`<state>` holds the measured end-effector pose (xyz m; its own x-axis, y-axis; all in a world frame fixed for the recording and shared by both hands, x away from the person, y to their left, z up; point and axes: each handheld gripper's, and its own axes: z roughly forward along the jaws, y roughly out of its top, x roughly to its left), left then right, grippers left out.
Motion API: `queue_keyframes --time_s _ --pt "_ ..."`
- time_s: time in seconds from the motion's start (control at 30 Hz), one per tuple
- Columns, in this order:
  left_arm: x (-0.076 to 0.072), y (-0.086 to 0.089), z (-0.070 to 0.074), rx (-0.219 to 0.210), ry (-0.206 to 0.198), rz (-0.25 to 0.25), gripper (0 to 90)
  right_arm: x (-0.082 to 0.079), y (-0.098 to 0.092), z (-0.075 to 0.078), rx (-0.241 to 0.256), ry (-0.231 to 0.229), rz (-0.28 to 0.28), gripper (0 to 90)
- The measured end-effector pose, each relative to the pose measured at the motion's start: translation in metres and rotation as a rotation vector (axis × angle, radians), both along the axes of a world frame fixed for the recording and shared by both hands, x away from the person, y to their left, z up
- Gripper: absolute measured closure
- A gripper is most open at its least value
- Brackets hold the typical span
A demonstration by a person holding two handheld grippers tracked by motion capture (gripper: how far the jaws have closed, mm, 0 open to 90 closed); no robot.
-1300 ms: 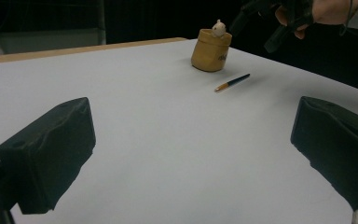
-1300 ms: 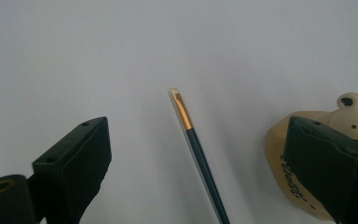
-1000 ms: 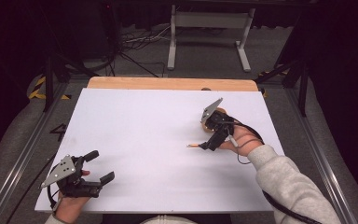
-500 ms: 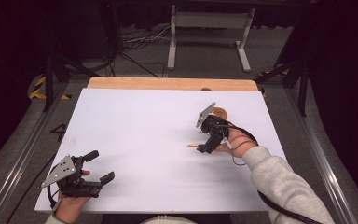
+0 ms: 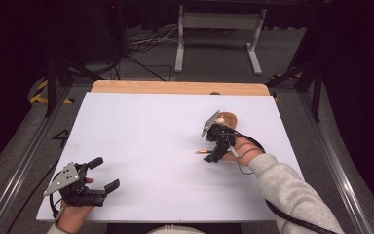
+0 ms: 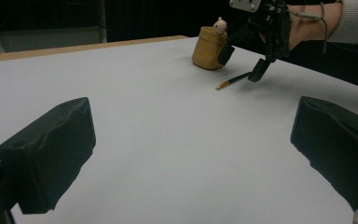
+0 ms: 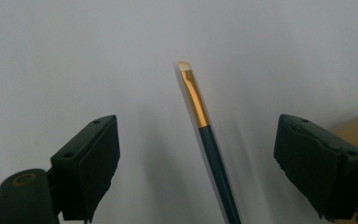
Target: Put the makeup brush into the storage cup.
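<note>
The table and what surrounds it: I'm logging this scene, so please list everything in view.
brush: one, dark handle, gold ferrule, pale tip; lying on the table between the right gripper's fingers
holder: one, tan, small pale figure on its rim; far right, beside the right gripper
table: one, white top, wooden far edge
metal stand: one, grey; floor beyond the table
left gripper: black, open, near left
right gripper: black, open, over the brush

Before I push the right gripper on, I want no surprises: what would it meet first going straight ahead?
Most likely the brush, which lies between the open jaws of the right gripper. Past its tip comes bare table. The jaws' height above the brush is unclear.
</note>
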<state>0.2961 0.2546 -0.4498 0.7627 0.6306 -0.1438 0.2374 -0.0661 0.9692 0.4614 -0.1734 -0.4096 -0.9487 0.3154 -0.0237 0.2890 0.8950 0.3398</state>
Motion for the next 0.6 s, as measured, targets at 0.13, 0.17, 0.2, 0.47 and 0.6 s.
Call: queue_keyframes --time_s 0.13,0.17,0.2,0.47,0.6 --pt "0.000 0.000 0.000 0.001 0.001 -0.001 0.6 0.000 0.002 -0.005 -0.016 0.017 0.009 17.3" --pt "0.000 0.000 0.000 0.002 0.002 -0.002 0.6 0.000 0.002 -0.006 -0.020 0.022 0.010 18.4" --pt "0.000 0.000 0.000 0.002 0.002 -0.001 0.6 0.000 0.002 -0.007 -0.023 0.026 0.012 19.7" --pt "0.000 0.000 0.000 -0.009 0.000 0.001 0.5 0.002 0.004 -0.011 -0.048 0.052 0.035 28.4" --pt "0.000 0.000 0.000 -0.007 -0.001 0.001 0.5 0.002 0.005 -0.012 -0.058 0.058 0.051 36.4"
